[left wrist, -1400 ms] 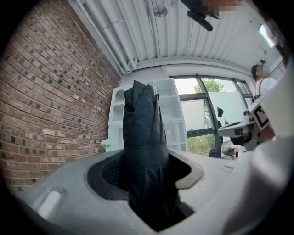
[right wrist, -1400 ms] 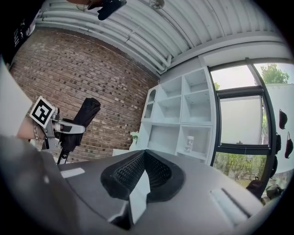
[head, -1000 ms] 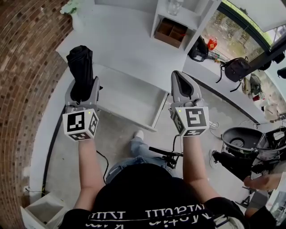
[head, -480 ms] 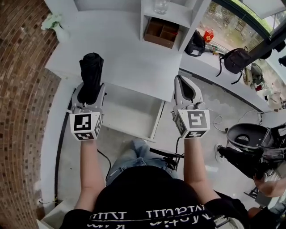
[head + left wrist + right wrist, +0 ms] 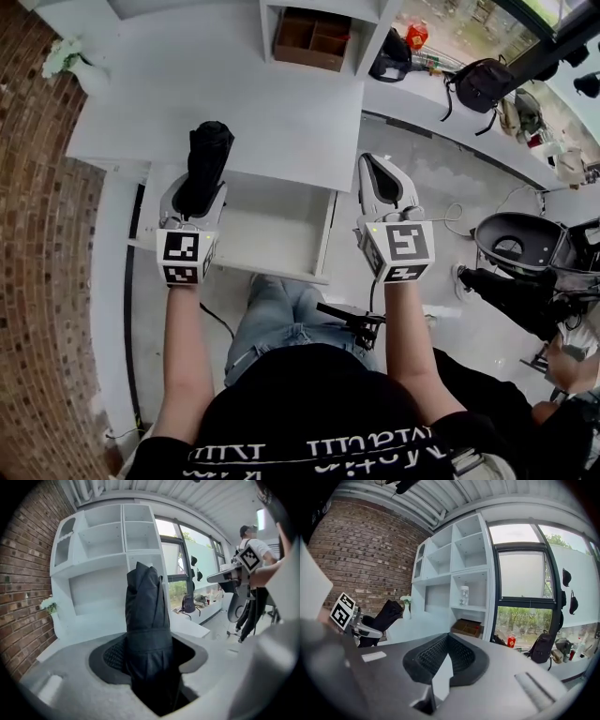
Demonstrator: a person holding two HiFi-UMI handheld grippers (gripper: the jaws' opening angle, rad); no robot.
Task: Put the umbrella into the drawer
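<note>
One black furled umbrella (image 5: 208,150) pinched by left gripper (image 5: 199,187); right gripper (image 5: 378,167) fingers pressed together.

The umbrella (image 5: 211,150), in the left gripper (image 5: 195,192), is over the drawer (image 5: 272,225), the right gripper (image 5: 378,171) just right of it.

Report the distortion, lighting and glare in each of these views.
Head view: fisheye curves the brick wall, light even. Left gripper view: black round vignette, the folded umbrella dark against the white shelf unit. Right gripper view: same vignette, top window pane washed out.
</note>
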